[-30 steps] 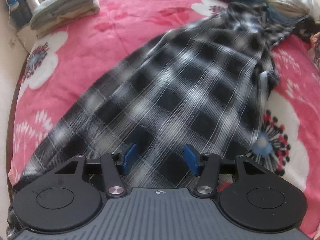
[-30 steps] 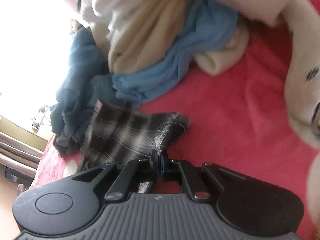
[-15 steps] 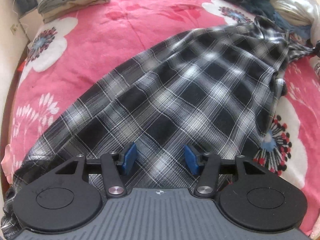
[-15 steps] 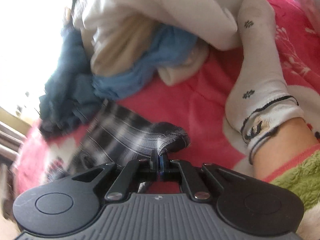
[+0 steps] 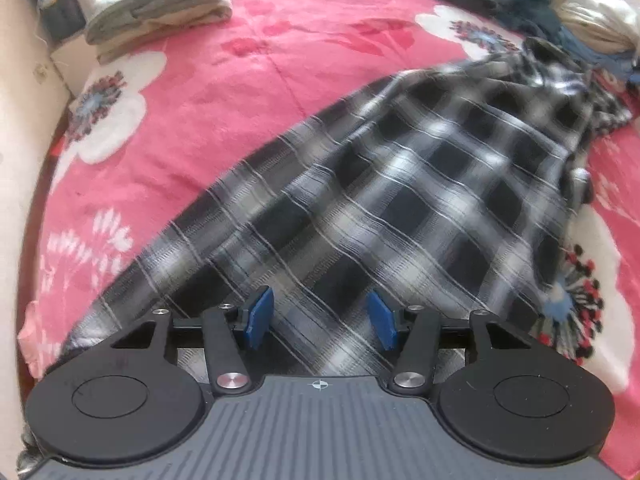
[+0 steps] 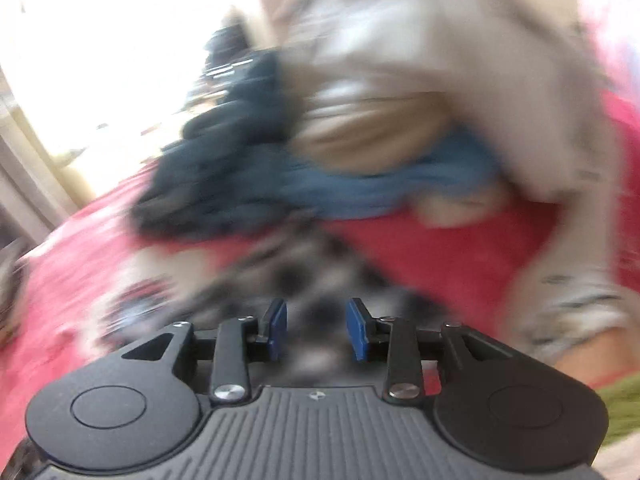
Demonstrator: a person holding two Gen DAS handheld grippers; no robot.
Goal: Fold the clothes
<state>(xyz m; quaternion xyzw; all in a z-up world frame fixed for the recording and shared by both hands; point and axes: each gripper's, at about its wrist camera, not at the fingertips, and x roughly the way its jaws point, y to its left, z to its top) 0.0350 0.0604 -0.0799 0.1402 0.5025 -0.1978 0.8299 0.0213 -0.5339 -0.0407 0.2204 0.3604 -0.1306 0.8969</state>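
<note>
A black-and-white plaid shirt (image 5: 400, 200) lies spread along the pink flowered bedspread (image 5: 224, 92), running from the near edge to the far right. My left gripper (image 5: 320, 320) hovers open just above its near end, nothing between the blue pads. In the blurred right wrist view, the shirt's far end (image 6: 304, 276) lies on the bedspread below my right gripper (image 6: 318, 330), whose jaws are opening; the cloth is no longer pinched and sits apart from the pads.
A folded stack of pale clothes (image 5: 156, 4) rests at the far left corner of the bed. A heap of unfolded blue, dark and cream garments (image 6: 360, 152) lies beyond the shirt. A person's socked foot (image 6: 576, 304) is at the right.
My right gripper let go of the shirt's far end, its jaws parting, and lifted away while rolling. The shirt settled flatter on the bed. The left gripper stayed open and nearly still.
</note>
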